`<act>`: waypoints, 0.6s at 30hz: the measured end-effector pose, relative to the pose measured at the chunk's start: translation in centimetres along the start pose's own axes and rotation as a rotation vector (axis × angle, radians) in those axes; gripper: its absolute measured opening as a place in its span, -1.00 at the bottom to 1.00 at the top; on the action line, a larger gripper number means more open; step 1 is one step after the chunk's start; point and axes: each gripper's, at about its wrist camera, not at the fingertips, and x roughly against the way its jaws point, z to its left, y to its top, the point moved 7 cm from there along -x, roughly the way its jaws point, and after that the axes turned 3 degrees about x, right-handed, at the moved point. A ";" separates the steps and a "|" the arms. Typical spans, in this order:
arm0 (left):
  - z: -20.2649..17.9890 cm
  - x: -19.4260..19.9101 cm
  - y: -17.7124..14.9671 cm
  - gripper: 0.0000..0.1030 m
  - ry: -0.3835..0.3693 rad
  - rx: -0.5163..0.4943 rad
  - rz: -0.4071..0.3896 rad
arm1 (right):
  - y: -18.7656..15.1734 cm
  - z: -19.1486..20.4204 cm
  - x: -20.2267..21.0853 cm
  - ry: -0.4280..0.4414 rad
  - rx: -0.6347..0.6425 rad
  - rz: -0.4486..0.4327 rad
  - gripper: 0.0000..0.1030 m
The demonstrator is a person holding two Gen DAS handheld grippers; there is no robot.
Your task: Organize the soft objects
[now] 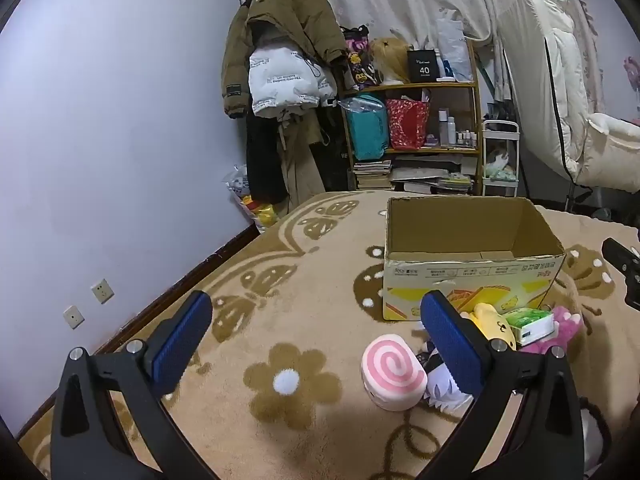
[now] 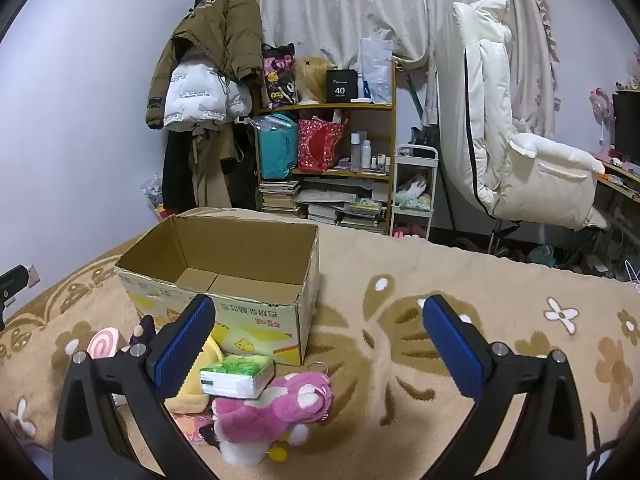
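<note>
The soft things lie in a loose heap on the bed blanket (image 2: 400, 280), just at the near foot of the open cardboard box (image 2: 224, 280). In the right wrist view a pink plush toy (image 2: 276, 412) sits at about 6 o'clock from the box, with a green tissue pack (image 2: 238, 376) resting against its upper edge and a yellow plush (image 2: 196, 384) touching the pack at its 9 o'clock. A pink swirl cushion (image 1: 394, 372) lies apart from these, at 7 o'clock of the box in the left wrist view, with a white-and-purple plush (image 1: 440, 388) just beside it at 3 o'clock. The box looks empty, so the sorting seems barely begun.

The left tool (image 1: 316, 344) is released, fingers spread wide and holding nothing; the swirl cushion sits near its right finger. The right tool (image 2: 318, 348) is likewise released and empty, its left finger overlapping the yellow plush in view, though whether they touch I cannot tell.

To do the first pick well, I would take the topmost or outermost piece: the swirl cushion for the left tool, the pink toy for the right. Centre the open fingers over the bulk, close gently until the stuffing gives, lift clear of the neighbours, and carry over the box's near wall before letting go. The tissue pack may slide off when the pink toy moves.
</note>
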 end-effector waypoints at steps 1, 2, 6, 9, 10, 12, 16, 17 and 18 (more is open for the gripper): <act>0.0 0.0 0.0 1.00 0.001 0.000 0.003 | 0.0 0.0 0.0 0.000 -0.001 -0.005 1.00; 0.1 0.1 -0.1 1.00 0.001 0.002 0.007 | 0.0 0.0 0.0 -0.002 -0.001 -0.004 1.00; -0.1 0.2 -0.1 1.00 0.023 -0.015 0.000 | 0.0 0.0 0.0 0.002 -0.001 -0.005 1.00; -0.1 -0.3 -0.1 1.00 0.022 -0.007 0.010 | 0.0 0.0 -0.1 -0.002 0.001 -0.001 1.00; -0.2 -0.5 -0.2 1.00 0.025 -0.006 0.015 | 0.0 0.0 -0.1 -0.001 0.001 -0.001 1.00; 0.0 -0.3 -0.2 1.00 0.023 -0.001 0.019 | 0.0 0.0 -0.1 0.001 0.000 0.000 1.00; 0.1 -0.4 -0.2 1.00 0.021 -0.002 0.022 | -0.1 0.0 0.0 0.002 0.000 0.001 1.00; 0.3 -0.4 -0.1 1.00 0.018 0.001 0.022 | -0.1 0.0 0.0 0.002 0.000 0.001 1.00; 0.2 -0.4 -0.1 1.00 0.017 -0.001 0.022 | -0.1 0.0 0.0 0.001 0.000 0.001 1.00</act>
